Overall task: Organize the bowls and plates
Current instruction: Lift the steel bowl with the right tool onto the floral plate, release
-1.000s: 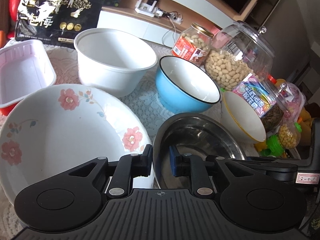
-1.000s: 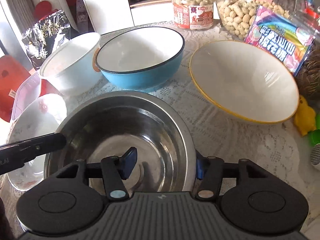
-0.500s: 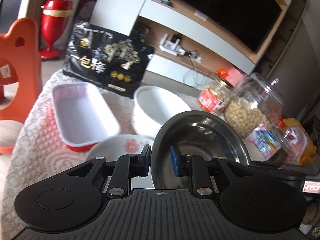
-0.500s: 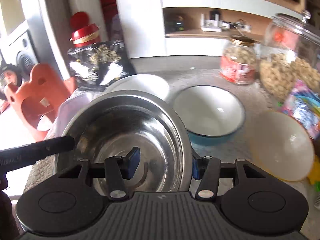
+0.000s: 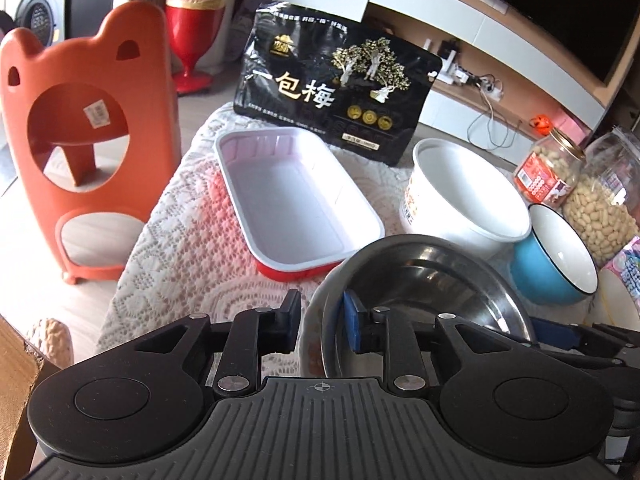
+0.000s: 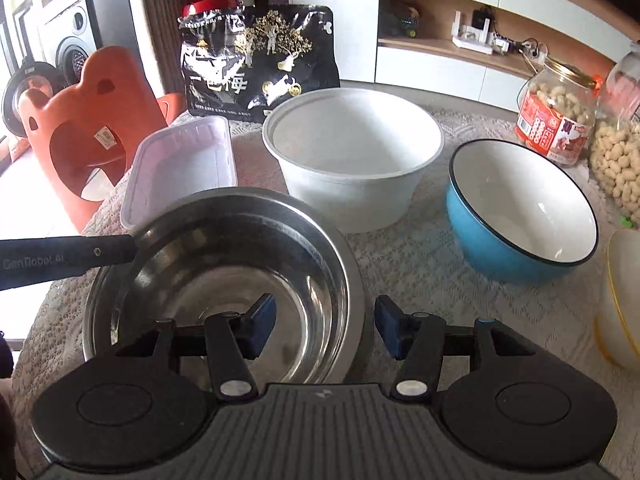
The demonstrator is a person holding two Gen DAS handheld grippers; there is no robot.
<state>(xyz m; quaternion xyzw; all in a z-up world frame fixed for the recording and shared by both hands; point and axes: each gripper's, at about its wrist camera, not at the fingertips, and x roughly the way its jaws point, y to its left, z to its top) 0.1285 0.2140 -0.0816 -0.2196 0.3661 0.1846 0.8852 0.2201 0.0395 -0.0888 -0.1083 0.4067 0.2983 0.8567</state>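
Both fingers (image 5: 319,326) (image 6: 325,327) parted — astride steel bowl (image 6: 224,280) rim

I see a silver steel bowl (image 6: 224,276), a blue bowl (image 6: 520,212) with white inside and dark rim, a plain white tub (image 6: 352,156), a red tray (image 5: 296,204) lined white, and a black bag (image 5: 336,84) with gold trees.

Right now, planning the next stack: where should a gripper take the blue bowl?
Pinch the blue bowl by its near rim, one finger inside, one outside, from above: it stands upright, likely too wide to span; the white tub and peanut jar crowd its far sides.
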